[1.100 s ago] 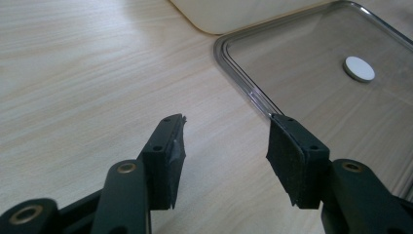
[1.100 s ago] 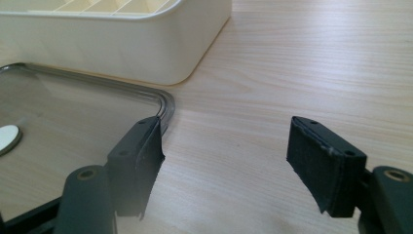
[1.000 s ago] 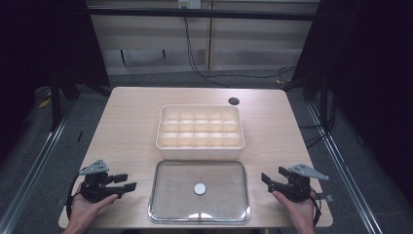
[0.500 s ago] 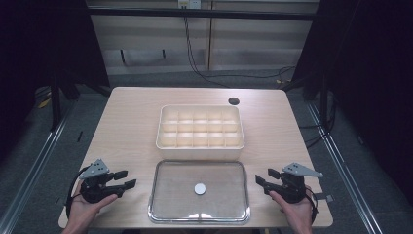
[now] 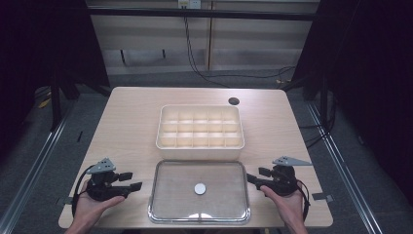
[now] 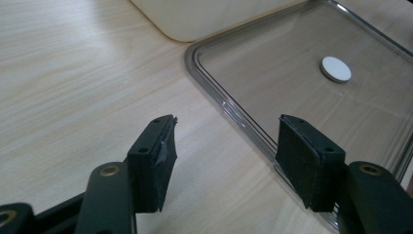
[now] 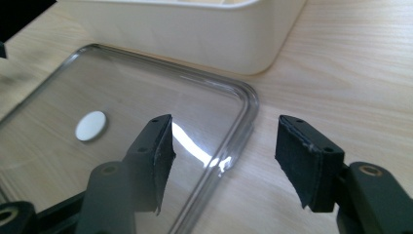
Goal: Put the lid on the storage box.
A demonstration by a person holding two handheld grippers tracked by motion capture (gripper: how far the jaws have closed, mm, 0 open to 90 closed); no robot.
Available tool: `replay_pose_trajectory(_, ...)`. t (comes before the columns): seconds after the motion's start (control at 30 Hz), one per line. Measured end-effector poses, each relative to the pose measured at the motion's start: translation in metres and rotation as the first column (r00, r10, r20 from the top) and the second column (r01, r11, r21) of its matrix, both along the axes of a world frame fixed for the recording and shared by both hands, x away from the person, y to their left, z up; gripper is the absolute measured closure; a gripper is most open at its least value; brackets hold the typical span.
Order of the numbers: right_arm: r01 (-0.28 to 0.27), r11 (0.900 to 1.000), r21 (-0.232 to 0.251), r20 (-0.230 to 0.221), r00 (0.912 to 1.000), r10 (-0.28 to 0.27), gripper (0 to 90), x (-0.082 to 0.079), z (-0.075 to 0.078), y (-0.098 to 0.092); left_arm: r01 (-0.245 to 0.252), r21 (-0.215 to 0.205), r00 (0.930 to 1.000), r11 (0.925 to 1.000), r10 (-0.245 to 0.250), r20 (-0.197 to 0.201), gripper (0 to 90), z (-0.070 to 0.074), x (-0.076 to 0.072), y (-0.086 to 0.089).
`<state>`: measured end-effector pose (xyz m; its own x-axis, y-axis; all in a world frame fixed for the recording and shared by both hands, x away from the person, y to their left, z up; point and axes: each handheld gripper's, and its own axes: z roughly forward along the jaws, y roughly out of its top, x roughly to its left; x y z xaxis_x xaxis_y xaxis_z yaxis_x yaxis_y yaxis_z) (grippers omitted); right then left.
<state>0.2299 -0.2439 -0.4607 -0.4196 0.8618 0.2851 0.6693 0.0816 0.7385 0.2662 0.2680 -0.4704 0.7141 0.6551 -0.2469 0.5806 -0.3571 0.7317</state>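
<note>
Both grippers, left [image 5: 127, 181] and right [image 5: 256, 176], are sitting unclenched after widening their jaws, the right having crept closer to the clear lid [image 5: 199, 191] lying before the box [image 5: 200, 127], suggesting a two-sided pickup is coming.

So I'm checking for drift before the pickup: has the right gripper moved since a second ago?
Yes. In the high view the right gripper has slid inward toward the clear lid, its open jaws now close to the lid's right edge.

table [image 5: 126, 126]: light wood | floor [image 5: 44, 141]: grey | surroundings: dark
</note>
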Motion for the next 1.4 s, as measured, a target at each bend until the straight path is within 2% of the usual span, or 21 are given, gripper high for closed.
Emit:
replay_pose_trajectory(0.1, -0.009, 1.000, 0.014, 0.004, 1.0000, 0.009, 40.6, 0.004, 0.006, 0.002, 0.007, -0.016, 0.9999, 0.9999, -0.007, -0.009, 40.1, 0.001, -0.001, -0.001)
replay_pose_trajectory(0.23, -0.022, 1.000, 0.015, 0.008, 0.9997, 0.022, 41.6, 0.010, 0.010, 0.008, 0.049, 0.004, 0.9988, 0.9988, -0.049, -0.004, 44.1, 0.007, -0.001, -0.009)
replay_pose_trajectory(0.27, -0.014, 1.000, 0.011, 0.004, 0.9999, 0.014, 40.8, 0.011, 0.011, 0.010, 0.067, 0.020, 0.9977, 0.9975, -0.067, 0.000, 44.5, 0.009, 0.001, -0.012)
replay_pose_trajectory(0.37, 0.002, 1.000, -0.002, 0.007, 1.0000, -0.002, 39.3, 0.019, 0.013, 0.014, 0.084, -0.006, 0.9964, 0.9965, -0.084, -0.015, 48.3, 0.014, 0.009, -0.019)
replay_pose_trajectory(0.47, -0.002, 1.000, -0.009, -0.005, 1.0000, 0.002, 42.2, 0.029, 0.014, 0.018, 0.088, 0.011, 0.9959, 0.9960, -0.088, -0.019, 49.9, 0.017, 0.016, -0.025)
replay_pose_trajectory(0.5, -0.008, 1.000, -0.006, -0.007, 0.9999, 0.008, 42.8, 0.033, 0.012, 0.019, 0.072, 0.024, 0.9970, 0.9971, -0.072, -0.030, 50.0, 0.014, 0.023, -0.030)
replay_pose_trajectory(0.6, -0.005, 1.000, 0.021, -0.017, 0.9998, 0.005, 44.0, 0.037, 0.005, 0.021, 0.052, -0.002, 0.9972, 0.9986, -0.052, -0.053, 51.6, 0.005, 0.029, -0.033)
replay_pose_trajectory(0.67, -0.007, 1.000, 0.015, -0.031, 0.9995, 0.008, 43.2, 0.038, 0.000, 0.022, 0.071, 0.027, 0.9962, 0.9971, -0.069, -0.053, 51.7, 0.001, 0.027, -0.035)
replay_pose_trajectory(0.8, -0.012, 1.000, -0.007, -0.052, 0.9986, 0.011, 44.2, 0.036, -0.010, 0.022, 0.071, 0.030, 0.9958, 0.9971, -0.069, -0.061, 52.4, -0.006, 0.024, -0.035)
replay_pose_trajectory(0.87, -0.013, 1.000, -0.008, -0.060, 0.9981, 0.012, 45.5, 0.034, -0.013, 0.020, 0.076, 0.052, 0.9954, 0.9957, -0.073, -0.063, 52.2, -0.010, 0.023, -0.037)
replay_pose_trajectory(1.03, -0.009, 1.000, -0.019, -0.076, 0.9971, 0.007, 51.3, 0.033, -0.020, 0.017, 0.091, 0.038, 0.9933, 0.9951, -0.088, -0.074, 53.7, -0.014, 0.016, -0.038)
replay_pose_trajectory(1.1, 0.018, 0.999, -0.042, -0.065, 0.9977, -0.020, 54.0, 0.032, -0.021, 0.015, 0.089, 0.043, 0.9922, 0.9951, -0.084, -0.092, 55.0, -0.018, 0.014, -0.039)
replay_pose_trajectory(1.13, 0.025, 0.999, -0.037, -0.072, 0.9970, -0.028, 54.2, 0.032, -0.022, 0.015, 0.094, 0.052, 0.9917, 0.9942, -0.089, -0.093, 55.4, -0.019, 0.014, -0.040)
replay_pose_trajectory(1.27, 0.026, 0.999, -0.038, -0.088, 0.9957, -0.029, 56.4, 0.031, -0.025, 0.016, 0.095, 0.025, 0.9914, 0.9951, -0.093, -0.093, 55.6, -0.020, 0.014, -0.042)
replay_pose_trajectory(1.33, 0.027, 0.999, -0.034, -0.094, 0.9951, -0.031, 56.2, 0.029, -0.027, 0.017, 0.091, 0.045, 0.9920, 0.9948, -0.086, -0.092, 55.6, -0.021, 0.014, -0.043)
replay_pose_trajectory(1.4, 0.016, 0.999, -0.047, -0.104, 0.9944, -0.021, 56.0, 0.029, -0.031, 0.019, 0.087, 0.036, 0.9927, 0.9956, -0.083, -0.087, 55.5, -0.021, 0.014, -0.042)
